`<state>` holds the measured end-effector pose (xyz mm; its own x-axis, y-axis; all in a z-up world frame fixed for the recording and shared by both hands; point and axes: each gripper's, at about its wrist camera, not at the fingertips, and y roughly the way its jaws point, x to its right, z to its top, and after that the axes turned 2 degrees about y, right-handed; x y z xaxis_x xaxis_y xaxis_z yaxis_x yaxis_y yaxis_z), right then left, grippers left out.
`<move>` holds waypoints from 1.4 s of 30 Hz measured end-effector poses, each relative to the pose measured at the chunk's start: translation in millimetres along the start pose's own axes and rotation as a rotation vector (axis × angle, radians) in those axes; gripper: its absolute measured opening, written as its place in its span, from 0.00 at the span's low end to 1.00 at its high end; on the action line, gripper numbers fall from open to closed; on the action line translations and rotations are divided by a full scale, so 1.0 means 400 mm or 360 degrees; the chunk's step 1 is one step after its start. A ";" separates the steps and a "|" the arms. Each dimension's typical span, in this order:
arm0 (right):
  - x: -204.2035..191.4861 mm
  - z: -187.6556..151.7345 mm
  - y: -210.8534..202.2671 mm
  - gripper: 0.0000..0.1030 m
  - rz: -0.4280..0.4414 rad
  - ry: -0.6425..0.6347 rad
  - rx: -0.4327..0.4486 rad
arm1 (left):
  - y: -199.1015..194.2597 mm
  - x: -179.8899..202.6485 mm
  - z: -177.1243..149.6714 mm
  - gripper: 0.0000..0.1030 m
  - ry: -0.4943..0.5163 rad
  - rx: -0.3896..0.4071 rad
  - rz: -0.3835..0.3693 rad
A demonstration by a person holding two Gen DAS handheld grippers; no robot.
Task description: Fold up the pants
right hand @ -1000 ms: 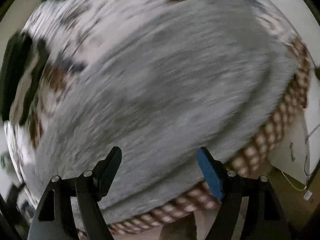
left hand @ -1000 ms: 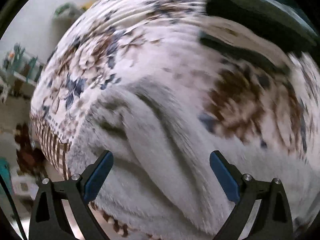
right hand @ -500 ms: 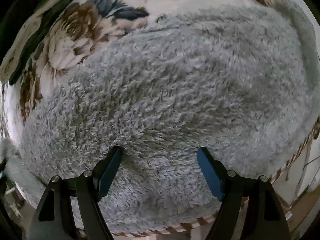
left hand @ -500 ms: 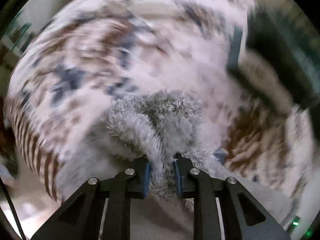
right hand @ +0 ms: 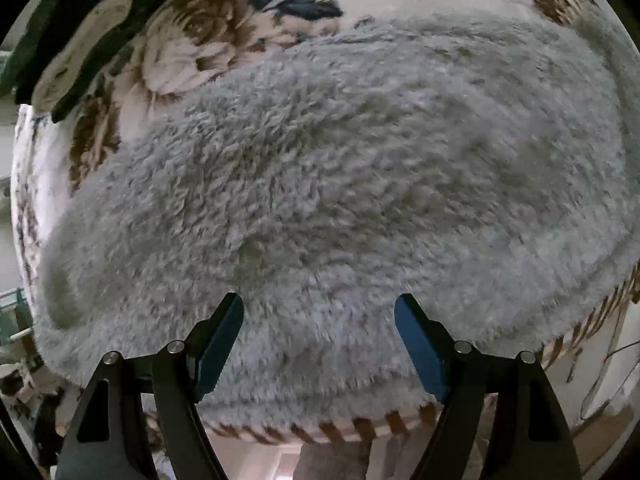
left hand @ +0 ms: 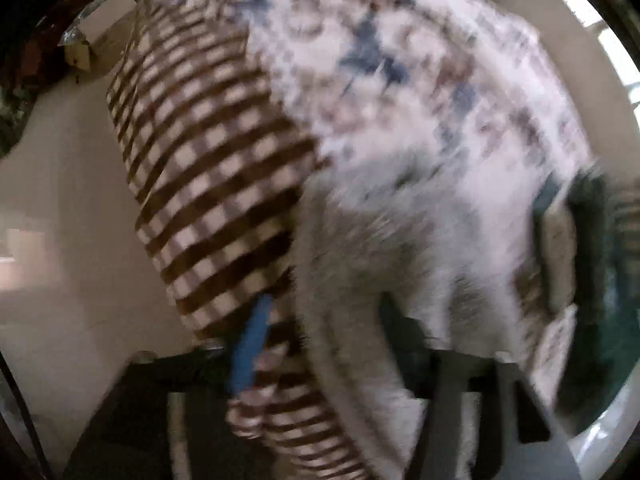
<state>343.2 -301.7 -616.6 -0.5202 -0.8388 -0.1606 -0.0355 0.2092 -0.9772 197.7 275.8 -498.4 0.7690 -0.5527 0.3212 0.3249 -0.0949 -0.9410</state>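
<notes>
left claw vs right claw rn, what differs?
Left claw has just been opening, a strip of the grey fleece pants between its fingers; right claw stands wide open, fleece only beneath it. Left claw's view is blurred, at the checked border of the blanket; right claw's view is sharp, over the middle of the pants. Shared: blue pads, both pointing down at the fabric.

Your right gripper (right hand: pixel 319 340) has black angular fingers with blue pads (right hand: pixel 419 348) and silver screws (right hand: pixel 463 346). Your left gripper (left hand: pixel 320 344), blurred, shows the same black and blue.
</notes>
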 end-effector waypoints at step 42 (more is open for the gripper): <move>0.613 0.134 -0.277 0.67 0.0014 0.0651 0.0475 | 0.056 0.508 -0.326 0.89 0.1283 0.0143 0.0516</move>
<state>265.3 -557.3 -555.1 -0.8133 -0.5595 -0.1600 0.1849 0.0123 -0.9827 289.4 53.5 -468.2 0.2179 -0.9617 -0.1663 0.2256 0.2154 -0.9501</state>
